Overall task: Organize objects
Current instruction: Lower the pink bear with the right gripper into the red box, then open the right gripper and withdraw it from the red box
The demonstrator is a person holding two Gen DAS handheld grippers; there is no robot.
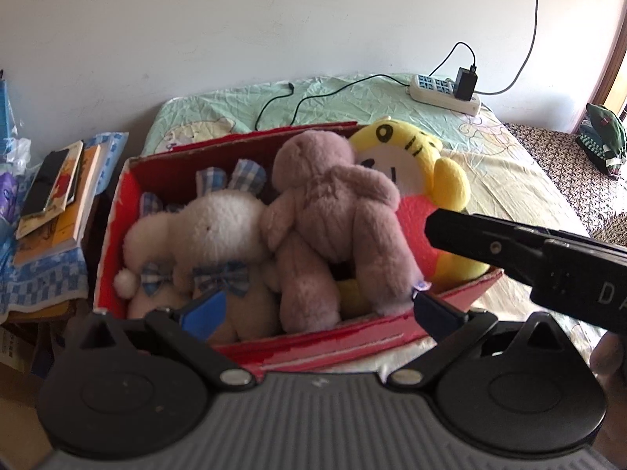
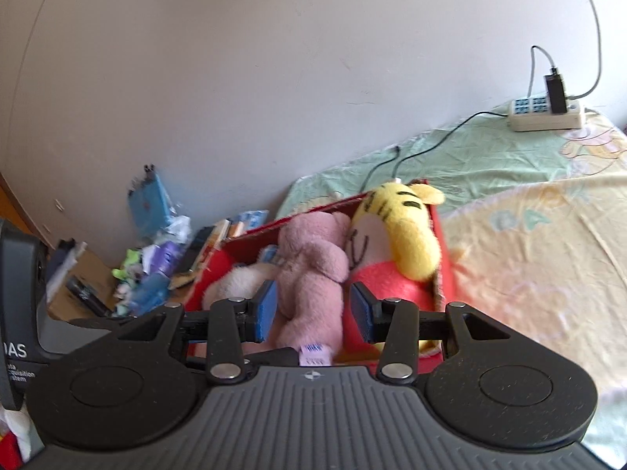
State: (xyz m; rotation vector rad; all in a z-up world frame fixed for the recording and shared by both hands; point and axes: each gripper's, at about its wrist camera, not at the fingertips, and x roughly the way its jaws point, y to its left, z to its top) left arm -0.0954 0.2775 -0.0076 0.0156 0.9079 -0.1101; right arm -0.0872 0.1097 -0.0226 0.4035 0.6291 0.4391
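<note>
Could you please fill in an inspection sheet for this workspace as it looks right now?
Surface: bed with pastel sheet, wrinkled.
Job's things: red box on the bed holds white plush, pink plush, yellow tiger plush.
Clutter: books and packets left of the bed.
Grippers: left hand-held gripper open over the box; right hand-held gripper open astride the pink plush.
Cables: power strip with charger, black cable across the sheet.
Surroundings: plain wall.
</note>
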